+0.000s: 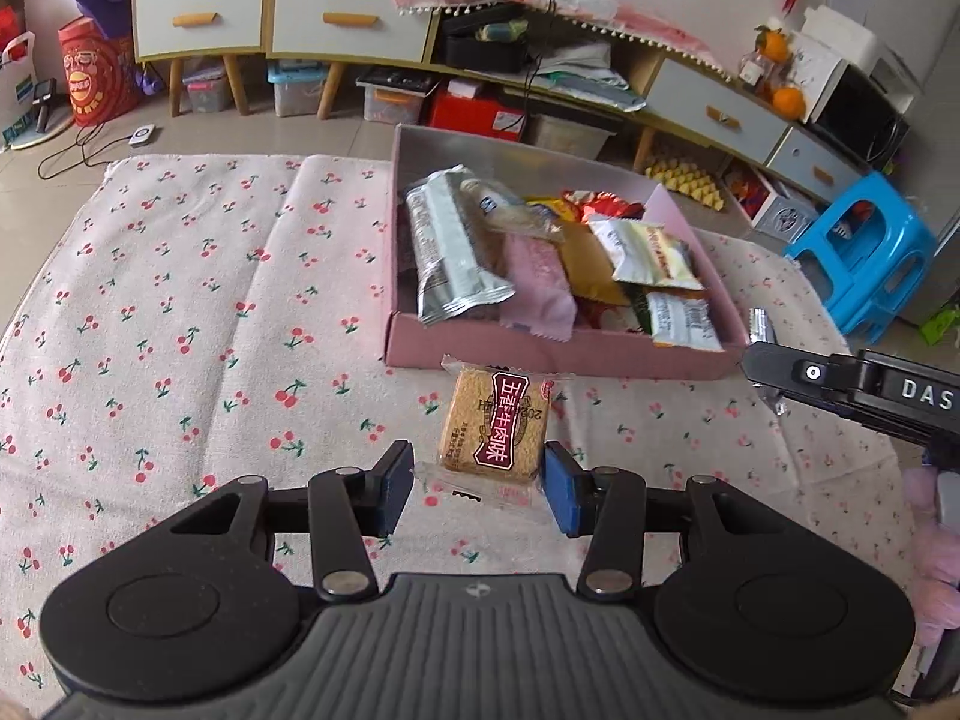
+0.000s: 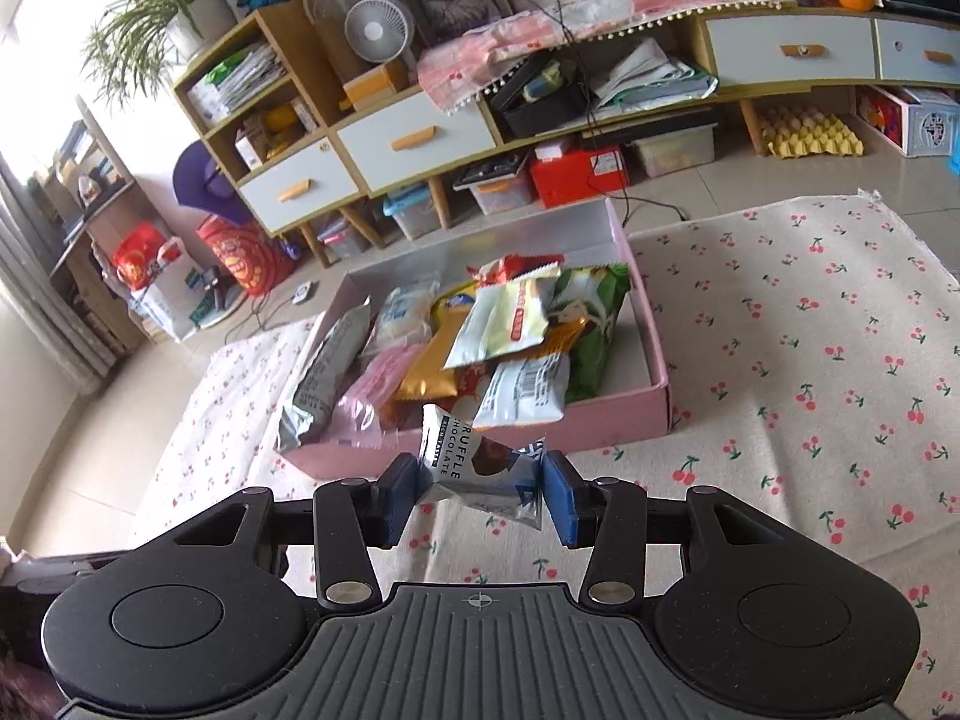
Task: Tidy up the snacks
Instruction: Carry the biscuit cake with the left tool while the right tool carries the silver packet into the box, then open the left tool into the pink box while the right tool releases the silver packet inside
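Note:
A pink shallow box [image 1: 558, 356] holds several snack packets on a cherry-print cloth; it also shows in the right wrist view [image 2: 657, 402]. A clear-wrapped brown cracker packet [image 1: 495, 429] with a red label lies on the cloth just in front of the box. My left gripper [image 1: 478, 489] is open with its blue pads either side of the packet's near end. My right gripper [image 2: 478, 489] is shut on a silver truffle chocolate packet [image 2: 474, 468], held above the cloth in front of the box's near wall. The right gripper also shows in the left wrist view [image 1: 780, 378].
The cherry-print cloth [image 1: 180, 330] covers the floor to the left and right of the box. A blue plastic stool [image 1: 864, 252] stands at the right. Low cabinets [image 1: 336, 18] with storage bins beneath line the back wall.

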Action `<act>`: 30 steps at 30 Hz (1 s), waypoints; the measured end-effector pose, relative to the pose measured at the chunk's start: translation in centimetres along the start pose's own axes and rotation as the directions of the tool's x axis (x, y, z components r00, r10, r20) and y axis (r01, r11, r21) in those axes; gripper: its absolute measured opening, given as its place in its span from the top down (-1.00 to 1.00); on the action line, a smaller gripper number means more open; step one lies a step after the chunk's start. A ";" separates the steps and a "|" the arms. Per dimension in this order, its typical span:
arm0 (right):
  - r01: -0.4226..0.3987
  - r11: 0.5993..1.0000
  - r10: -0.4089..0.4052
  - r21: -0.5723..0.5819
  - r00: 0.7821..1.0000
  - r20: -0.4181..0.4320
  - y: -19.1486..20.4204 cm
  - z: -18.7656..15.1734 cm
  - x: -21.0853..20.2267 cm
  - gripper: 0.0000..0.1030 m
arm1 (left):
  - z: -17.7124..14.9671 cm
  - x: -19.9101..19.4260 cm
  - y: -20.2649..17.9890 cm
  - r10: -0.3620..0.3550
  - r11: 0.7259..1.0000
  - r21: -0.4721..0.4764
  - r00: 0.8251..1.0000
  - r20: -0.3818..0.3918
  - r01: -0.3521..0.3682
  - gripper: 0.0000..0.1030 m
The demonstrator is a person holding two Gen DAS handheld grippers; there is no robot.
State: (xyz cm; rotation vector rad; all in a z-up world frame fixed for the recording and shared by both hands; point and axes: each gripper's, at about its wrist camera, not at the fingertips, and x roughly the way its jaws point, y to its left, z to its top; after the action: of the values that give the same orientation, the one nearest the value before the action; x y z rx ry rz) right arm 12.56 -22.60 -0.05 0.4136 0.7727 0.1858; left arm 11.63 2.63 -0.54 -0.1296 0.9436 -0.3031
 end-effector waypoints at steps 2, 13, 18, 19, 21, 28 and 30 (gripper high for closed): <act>-0.004 0.999 0.003 0.036 1.000 0.018 -0.9 0.8 0.1 0.15 | 0.6 -0.1 -0.6 -0.024 1.000 0.005 0.999 0.031 0.023 0.16; -0.051 0.978 0.039 0.203 0.997 0.060 -5.9 3.3 2.6 0.13 | 3.1 3.4 -2.4 -0.078 0.997 -0.004 0.985 0.151 0.080 0.16; -0.101 0.953 0.088 0.287 0.994 0.059 -7.2 3.7 4.0 0.13 | 3.4 4.3 -3.1 -0.084 0.996 0.014 0.980 0.182 0.083 0.16; -0.105 0.947 0.092 0.303 0.994 0.056 -7.4 3.7 4.3 0.13 | 3.4 4.6 -3.2 -0.086 0.996 0.017 0.978 0.190 0.084 0.16; -0.106 0.943 0.094 0.314 0.994 0.054 -7.6 3.8 4.5 0.11 | 3.4 5.1 -3.3 -0.086 0.996 0.022 0.976 0.199 0.084 0.16; -0.100 0.942 0.087 0.321 0.995 0.054 -8.0 3.7 4.5 0.07 | 3.1 5.4 -3.5 -0.065 0.997 0.054 0.969 0.240 0.054 0.15; -0.100 0.940 0.090 0.327 0.995 0.044 -8.1 3.7 4.7 -0.04 | 3.0 5.4 -3.4 -0.070 0.997 0.047 0.967 0.246 0.060 0.14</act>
State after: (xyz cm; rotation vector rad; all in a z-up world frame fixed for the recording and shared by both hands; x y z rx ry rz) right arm 18.66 -29.57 -4.15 0.7705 0.7580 0.1404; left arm 16.37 -2.36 -2.19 -0.1587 0.6857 -0.3572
